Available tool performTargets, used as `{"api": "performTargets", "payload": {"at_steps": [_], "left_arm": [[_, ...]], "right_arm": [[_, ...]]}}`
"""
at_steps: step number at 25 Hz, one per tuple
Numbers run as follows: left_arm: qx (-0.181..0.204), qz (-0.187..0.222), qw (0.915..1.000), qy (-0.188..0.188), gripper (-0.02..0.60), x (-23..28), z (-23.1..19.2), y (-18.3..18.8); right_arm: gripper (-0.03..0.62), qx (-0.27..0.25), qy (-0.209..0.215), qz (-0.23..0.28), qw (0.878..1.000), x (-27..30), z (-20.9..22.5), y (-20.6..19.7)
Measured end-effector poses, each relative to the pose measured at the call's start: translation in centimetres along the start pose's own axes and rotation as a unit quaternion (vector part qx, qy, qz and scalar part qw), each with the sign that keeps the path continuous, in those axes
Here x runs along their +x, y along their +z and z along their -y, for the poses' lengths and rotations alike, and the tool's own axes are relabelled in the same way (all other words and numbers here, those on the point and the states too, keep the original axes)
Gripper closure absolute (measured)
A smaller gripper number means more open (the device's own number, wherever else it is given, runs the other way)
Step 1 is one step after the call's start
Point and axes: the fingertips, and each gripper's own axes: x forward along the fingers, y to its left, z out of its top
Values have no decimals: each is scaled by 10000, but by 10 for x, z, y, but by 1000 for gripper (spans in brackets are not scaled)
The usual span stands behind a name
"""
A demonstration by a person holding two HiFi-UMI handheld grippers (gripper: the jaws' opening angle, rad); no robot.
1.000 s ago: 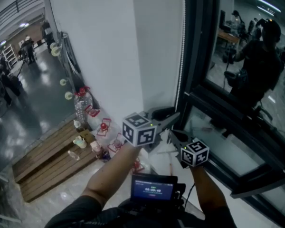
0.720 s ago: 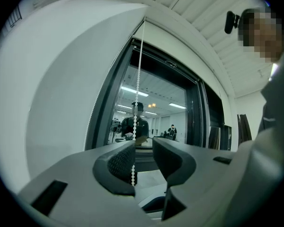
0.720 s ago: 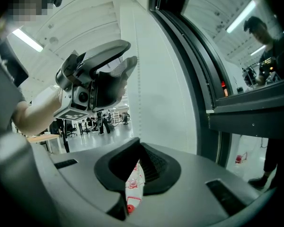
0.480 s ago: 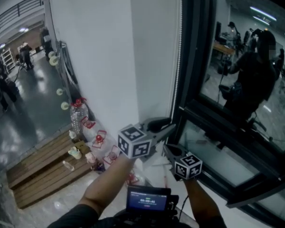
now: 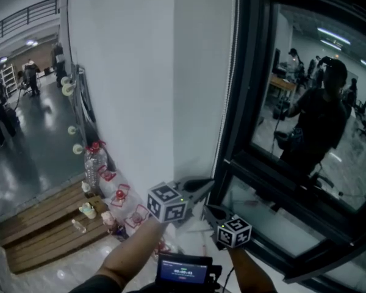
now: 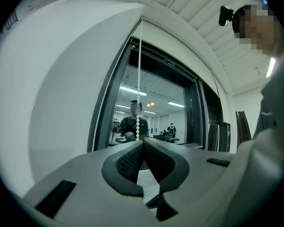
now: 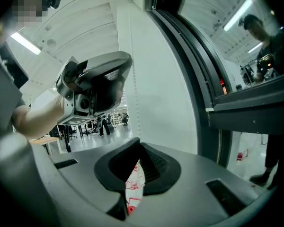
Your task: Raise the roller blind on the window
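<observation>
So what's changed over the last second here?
The left gripper has just closed its fingers on the chain, which was free before. The right gripper stayed shut, in the same spot beside it.

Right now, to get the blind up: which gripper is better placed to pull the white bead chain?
The left gripper: its jaws have just closed on the white bead chain. The right gripper is shut, empty.

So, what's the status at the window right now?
Left gripper just closed on the bead chain. Right gripper shut, empty, alongside. Chain hangs straight, nothing in the way.
</observation>
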Motion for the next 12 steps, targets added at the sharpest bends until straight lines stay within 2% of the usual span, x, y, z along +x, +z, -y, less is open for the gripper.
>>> {"api": "performTargets", "payload": {"at_steps": [7,12], "left_arm": [[-23,48,9999,159,583,-7,-3,-5],[-185,72,9992,344,584,-15,-8,-9]], "right_arm": [[580,42,-185,143,9997,-4,17,1],[569,1,-487,60,9988,-7,28,14]]}}
